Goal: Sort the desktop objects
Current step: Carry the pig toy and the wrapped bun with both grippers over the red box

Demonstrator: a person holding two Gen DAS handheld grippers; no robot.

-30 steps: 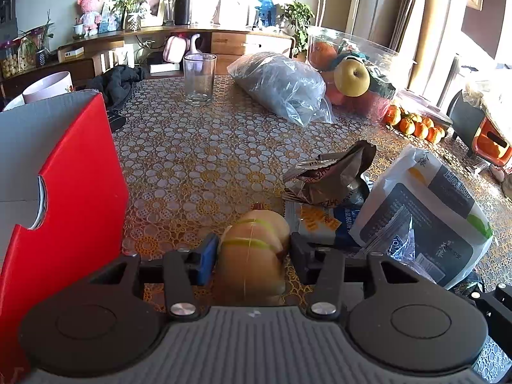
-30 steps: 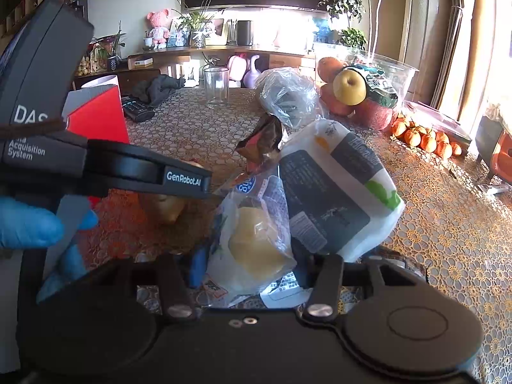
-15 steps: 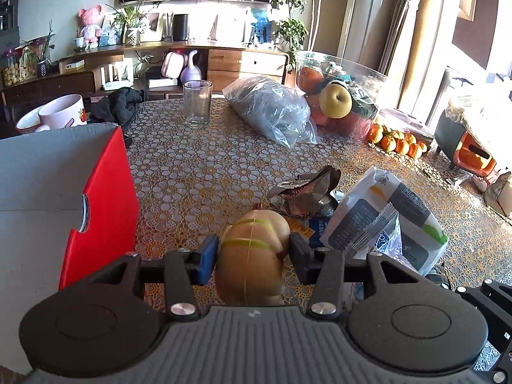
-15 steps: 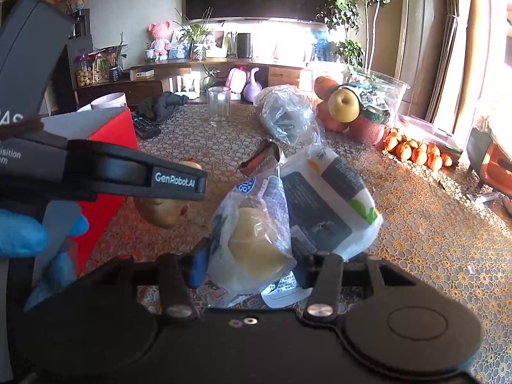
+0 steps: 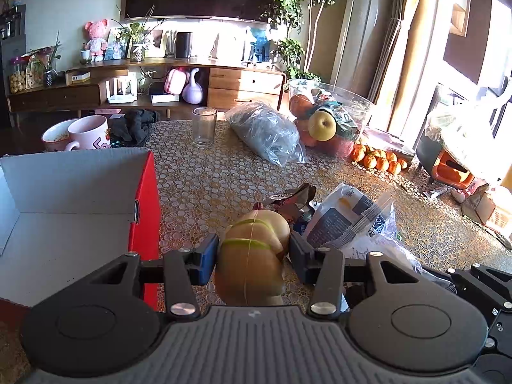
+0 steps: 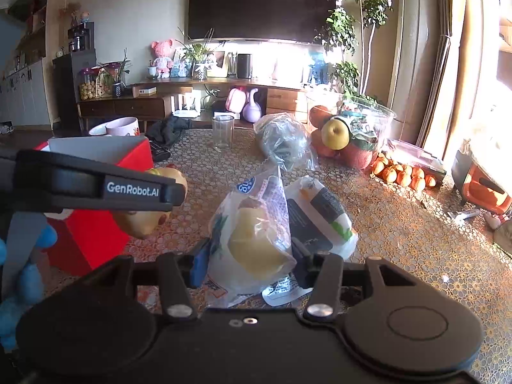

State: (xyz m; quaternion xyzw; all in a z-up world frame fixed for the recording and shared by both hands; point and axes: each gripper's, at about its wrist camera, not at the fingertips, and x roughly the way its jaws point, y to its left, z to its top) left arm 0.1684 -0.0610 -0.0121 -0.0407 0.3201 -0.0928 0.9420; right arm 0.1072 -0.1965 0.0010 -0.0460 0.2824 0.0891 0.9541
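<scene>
Sunlit and cluttered, the living room centres on a table under a gold lace-patterned cloth [image 5: 204,185], with a dark television and a wooden sideboard beyond. Nearest me, the left gripper [image 5: 252,256] pinches a tan, lumpy soft toy banded with yellow-green elastic [image 5: 252,256], carried clear of the cloth, its long axis running back toward the camera. Beside it the right gripper [image 6: 249,256] is clamped on a clear plastic bag holding a pale yellow bun [image 6: 252,240], also off the table.

What matters next, I'd judge, is the open red cardboard box with a grey inside [image 5: 73,198]: it sits at about nine o'clock from the left jaws, just beside them, so the left hand is the nearer one to drop in. From the right jaws it lies at ten o'clock, beyond the left tool.

Only the right view shows the person's blue-gloved hand [image 6: 19,272] and the toy hanging from the side. Only the left view looks down into the box, where I see nothing lying in the part that shows. A white-and-grey printed pouch [image 6: 320,217] and a crumpled brown wrapper [image 5: 294,196] lie on the cloth.
</scene>
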